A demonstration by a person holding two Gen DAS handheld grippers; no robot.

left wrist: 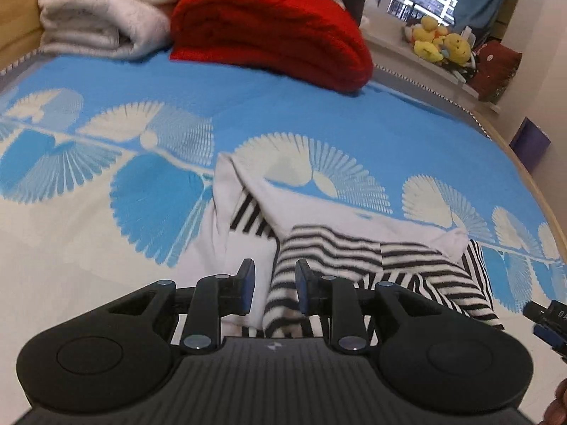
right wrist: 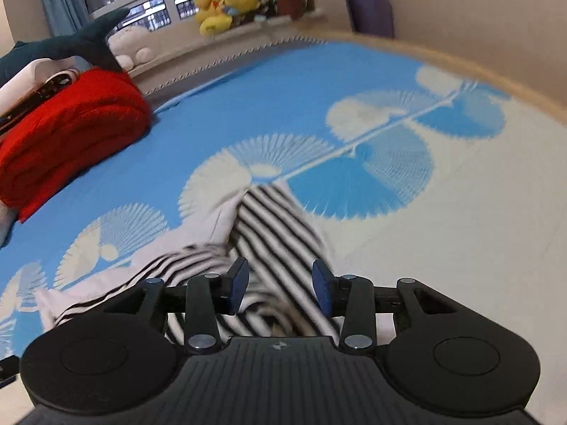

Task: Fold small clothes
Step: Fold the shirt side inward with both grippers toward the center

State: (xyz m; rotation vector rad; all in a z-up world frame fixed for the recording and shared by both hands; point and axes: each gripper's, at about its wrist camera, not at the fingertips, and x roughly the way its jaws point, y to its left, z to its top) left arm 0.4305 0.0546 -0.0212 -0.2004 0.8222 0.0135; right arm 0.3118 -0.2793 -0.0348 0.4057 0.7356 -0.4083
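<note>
Left gripper [left wrist: 274, 288] and right gripper [right wrist: 280, 288] hover part-open, pads clear of cloth, gripping nothing. Striped garment [left wrist: 372, 265] lies crumpled beneath them near bedspread's [left wrist: 319, 113] front edge, probably released for regrasping; fold unfinished.

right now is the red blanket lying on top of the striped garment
No, the red blanket sits folded at the far end of the bed, well apart from the striped garment lying near the grippers.

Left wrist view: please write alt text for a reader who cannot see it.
An open left gripper hovers over a black-and-white striped garment crumpled on a blue and white bedspread. A folded red blanket and white blanket lie behind.
</note>
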